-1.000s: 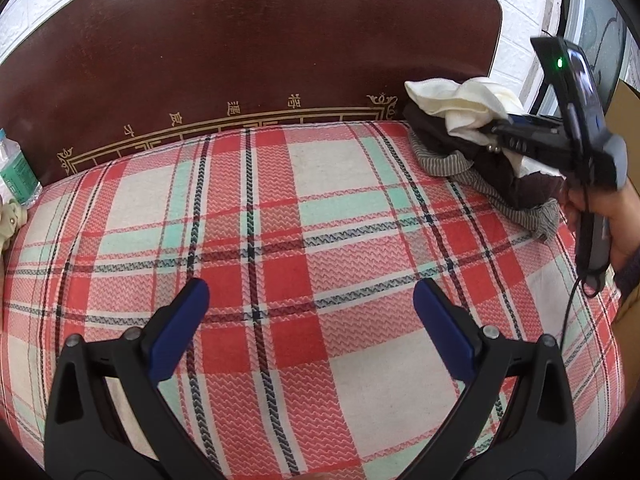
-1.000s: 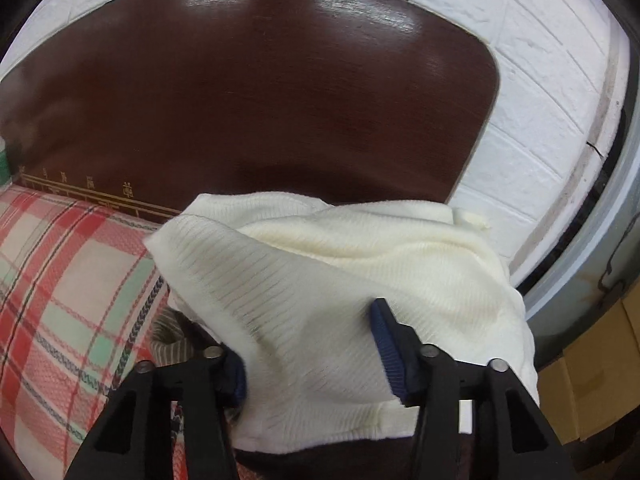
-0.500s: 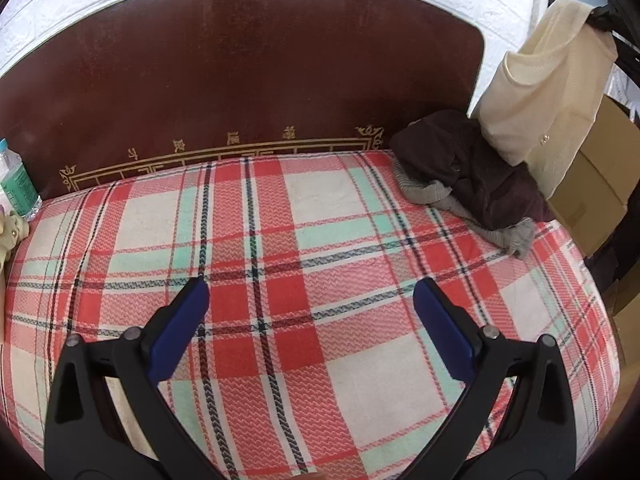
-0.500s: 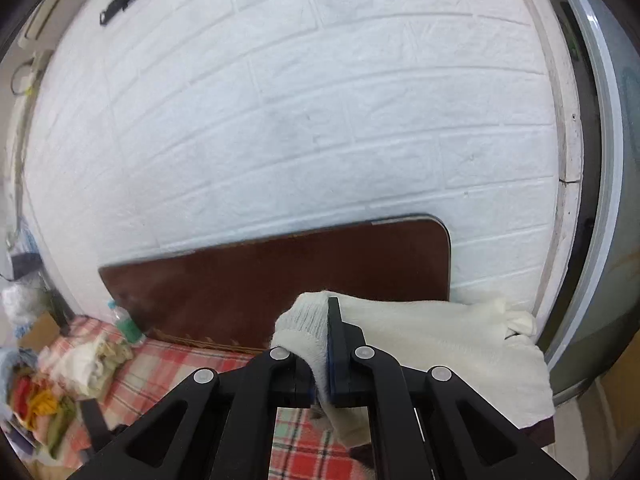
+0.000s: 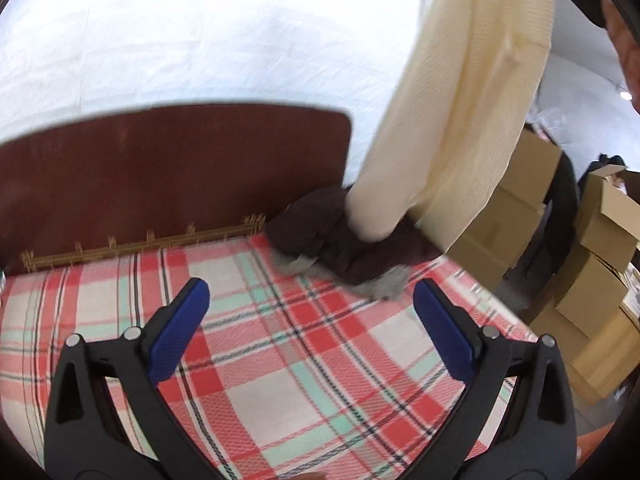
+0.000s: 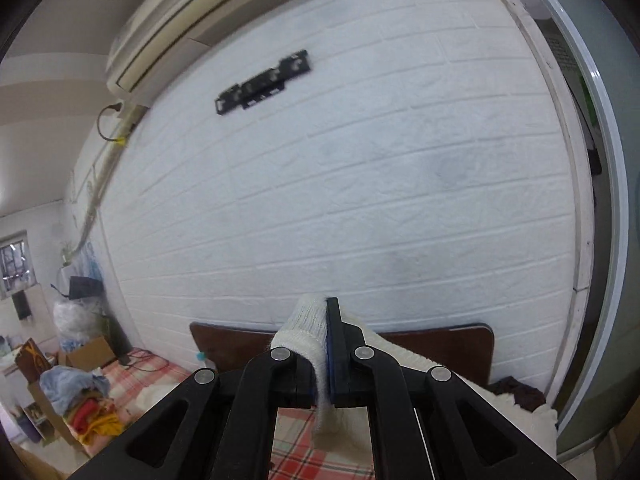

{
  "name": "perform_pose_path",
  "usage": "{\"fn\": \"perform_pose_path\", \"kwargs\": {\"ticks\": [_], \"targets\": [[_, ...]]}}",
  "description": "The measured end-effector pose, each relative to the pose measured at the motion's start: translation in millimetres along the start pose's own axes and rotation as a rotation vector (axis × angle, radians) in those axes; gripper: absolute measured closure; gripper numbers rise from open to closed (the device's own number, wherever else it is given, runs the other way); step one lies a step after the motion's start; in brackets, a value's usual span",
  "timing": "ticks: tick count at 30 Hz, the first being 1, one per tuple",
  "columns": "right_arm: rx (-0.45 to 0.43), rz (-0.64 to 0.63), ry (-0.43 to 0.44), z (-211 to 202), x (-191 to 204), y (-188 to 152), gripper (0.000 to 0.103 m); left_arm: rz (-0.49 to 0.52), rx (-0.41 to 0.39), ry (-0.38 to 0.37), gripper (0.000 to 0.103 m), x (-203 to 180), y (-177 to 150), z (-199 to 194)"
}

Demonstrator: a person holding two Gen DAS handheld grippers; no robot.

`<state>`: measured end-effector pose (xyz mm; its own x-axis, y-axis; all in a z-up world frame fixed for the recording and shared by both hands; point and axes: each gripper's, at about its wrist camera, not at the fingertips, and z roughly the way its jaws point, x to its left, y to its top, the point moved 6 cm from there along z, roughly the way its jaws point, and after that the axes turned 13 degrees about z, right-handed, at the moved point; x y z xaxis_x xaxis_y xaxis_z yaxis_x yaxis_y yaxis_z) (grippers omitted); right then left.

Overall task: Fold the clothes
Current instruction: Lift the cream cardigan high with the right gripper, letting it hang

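Observation:
A cream knitted garment (image 5: 460, 112) hangs high at the upper right of the left wrist view, its lower end just over a dark brown garment (image 5: 344, 240) heaped on the plaid bed cover (image 5: 280, 360). My right gripper (image 6: 325, 320) is shut on a fold of the cream garment (image 6: 310, 316), held up in front of the white brick wall. My left gripper (image 5: 310, 304) is open above the bed cover, nothing between its blue pads (image 5: 180, 332).
A brown headboard (image 5: 168, 176) backs the bed. Cardboard boxes (image 5: 592, 280) stack beside the bed's right side. A pile of coloured clothes (image 6: 88, 404) lies far left in the right wrist view. An air conditioner (image 6: 208, 12) hangs high on the wall.
The right gripper has shut on the cream garment and lifted it off the brown heap, high above the bed. The left gripper stayed open and tilted toward the right end of the bed.

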<state>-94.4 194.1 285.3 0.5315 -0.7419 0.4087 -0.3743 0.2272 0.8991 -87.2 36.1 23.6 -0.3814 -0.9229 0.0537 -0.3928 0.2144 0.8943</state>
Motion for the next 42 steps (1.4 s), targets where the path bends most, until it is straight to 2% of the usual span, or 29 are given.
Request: {"fn": "perform_pose_path", "kwargs": {"ticks": [6, 10, 12, 14, 17, 19, 23, 27, 31, 35, 39, 40, 42], "targets": [[-0.005, -0.044, 0.122, -42, 84, 2, 0.1, 0.05, -0.184, -0.03, 0.001, -11, 20, -79], [-0.013, -0.139, 0.197, -62, 155, -8, 0.1, 0.105, -0.295, -0.052, 0.001, -23, 19, -141], [0.008, -0.155, 0.218, -65, 182, -15, 0.1, 0.143, -0.36, -0.04, 0.001, -25, 10, -180], [0.05, -0.164, 0.229, -61, 201, -29, 0.1, 0.183, -0.388, 0.051, 0.001, -16, -6, -212], [0.15, -0.161, 0.241, -44, 215, -65, 0.1, 0.143, -0.335, 0.086, 0.001, 12, -38, -240], [0.223, -0.158, 0.242, -27, 219, -95, 0.1, 0.146, -0.279, 0.127, 0.001, 35, -62, -243], [0.356, -0.113, 0.263, 10, 217, -151, 0.1, 0.208, -0.234, 0.104, 0.001, 15, -82, -237], [0.434, -0.064, 0.269, 36, 211, -190, 0.1, 0.27, -0.19, 0.081, 0.001, -4, -102, -231], [0.455, -0.024, 0.259, 51, 203, -205, 0.1, 0.329, -0.147, 0.058, 0.001, -26, -121, -221], [0.455, -0.007, 0.249, 51, 195, -207, 0.1, 0.281, -0.118, -0.001, 0.001, -28, -122, -188], [0.452, 0.018, 0.227, 47, 178, -207, 0.099, 0.251, -0.091, -0.087, 0.008, -33, -129, -167], [0.454, 0.028, 0.224, 45, 173, -208, 0.098, 0.25, -0.075, -0.108, 0.01, -34, -132, -161], [0.456, 0.03, 0.215, 43, 164, -209, 0.098, 0.258, -0.036, -0.138, 0.03, -38, -137, -149]]}}
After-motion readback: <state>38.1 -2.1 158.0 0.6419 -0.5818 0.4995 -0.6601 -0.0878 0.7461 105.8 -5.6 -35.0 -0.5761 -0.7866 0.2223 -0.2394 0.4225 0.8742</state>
